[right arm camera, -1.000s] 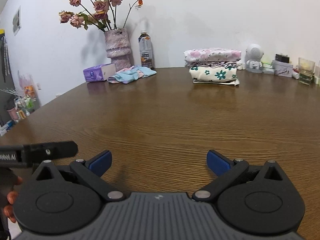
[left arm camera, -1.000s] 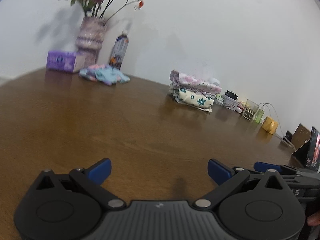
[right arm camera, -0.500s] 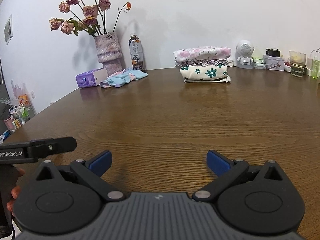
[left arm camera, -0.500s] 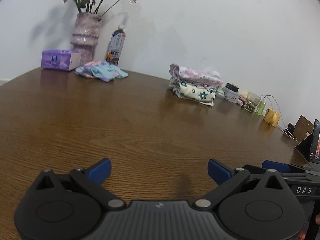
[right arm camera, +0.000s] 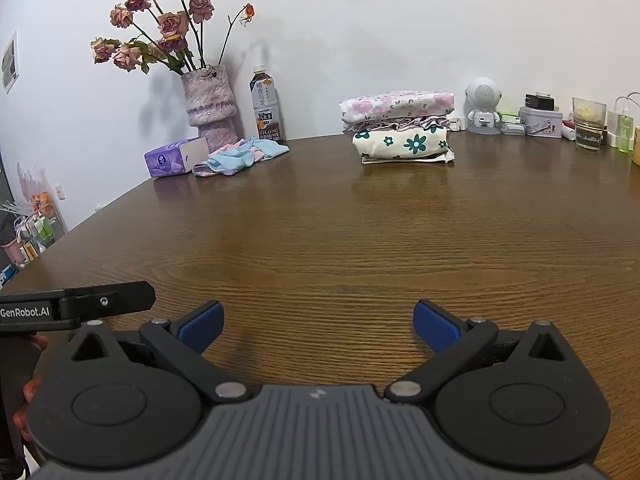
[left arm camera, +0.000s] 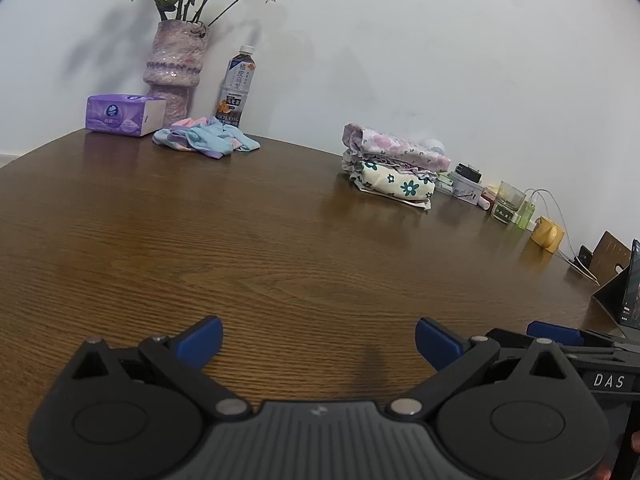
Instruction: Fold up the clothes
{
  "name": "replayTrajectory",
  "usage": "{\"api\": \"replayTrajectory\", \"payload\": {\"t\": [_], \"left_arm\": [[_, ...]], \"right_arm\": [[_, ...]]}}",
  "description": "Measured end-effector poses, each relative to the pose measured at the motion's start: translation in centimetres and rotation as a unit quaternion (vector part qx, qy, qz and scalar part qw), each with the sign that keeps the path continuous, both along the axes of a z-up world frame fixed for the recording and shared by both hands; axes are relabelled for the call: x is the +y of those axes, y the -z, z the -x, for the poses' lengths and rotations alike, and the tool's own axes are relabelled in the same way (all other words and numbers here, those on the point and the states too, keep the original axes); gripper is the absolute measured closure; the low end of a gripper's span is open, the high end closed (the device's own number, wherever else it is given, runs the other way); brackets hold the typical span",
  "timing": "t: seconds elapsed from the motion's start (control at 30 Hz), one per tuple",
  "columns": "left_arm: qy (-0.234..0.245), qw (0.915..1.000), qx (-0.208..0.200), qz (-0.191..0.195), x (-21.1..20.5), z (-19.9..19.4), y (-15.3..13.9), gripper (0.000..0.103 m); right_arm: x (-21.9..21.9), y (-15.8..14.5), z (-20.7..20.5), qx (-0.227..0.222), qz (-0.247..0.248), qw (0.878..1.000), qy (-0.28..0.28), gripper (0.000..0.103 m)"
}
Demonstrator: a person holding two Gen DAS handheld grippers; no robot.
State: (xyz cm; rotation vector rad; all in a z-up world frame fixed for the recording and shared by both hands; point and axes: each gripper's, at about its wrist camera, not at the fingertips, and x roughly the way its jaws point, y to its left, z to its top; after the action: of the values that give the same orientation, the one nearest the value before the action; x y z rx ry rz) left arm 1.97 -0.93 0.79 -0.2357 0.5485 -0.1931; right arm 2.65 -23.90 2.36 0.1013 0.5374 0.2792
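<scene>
A crumpled pastel blue and pink garment [left arm camera: 206, 142] lies at the far left of the brown wooden table [left arm camera: 260, 248], next to the vase; it also shows in the right wrist view [right arm camera: 242, 156]. A stack of folded floral clothes [left arm camera: 394, 170] sits at the far middle, also in the right wrist view [right arm camera: 400, 128]. My left gripper [left arm camera: 318, 344] is open and empty, low over the near table. My right gripper [right arm camera: 316, 326] is open and empty beside it. Both are far from the clothes.
A purple tissue box [right arm camera: 176, 158], a vase of dried roses [right arm camera: 210, 106] and a tea bottle [right arm camera: 266, 108] stand at the back left. A white speaker figure [right arm camera: 484, 106], a tin, a glass [right arm camera: 588, 124] and small bottles line the back right wall.
Both grippers have tilted and shifted slightly, so the table's far objects sit a little differently in view. Both stay open and empty. Nothing on the table has moved.
</scene>
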Motion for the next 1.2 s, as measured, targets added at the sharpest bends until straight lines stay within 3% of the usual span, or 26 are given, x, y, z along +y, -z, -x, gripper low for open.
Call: {"api": "replayTrajectory", "payload": {"t": [1.2], "left_arm": [[0.009, 0.9998, -0.002, 0.018, 0.31, -0.07, 0.17, 0.000]], "right_arm": [[-0.05, -0.08, -0.03, 0.004, -0.002, 1.000, 0.002, 0.000]]}}
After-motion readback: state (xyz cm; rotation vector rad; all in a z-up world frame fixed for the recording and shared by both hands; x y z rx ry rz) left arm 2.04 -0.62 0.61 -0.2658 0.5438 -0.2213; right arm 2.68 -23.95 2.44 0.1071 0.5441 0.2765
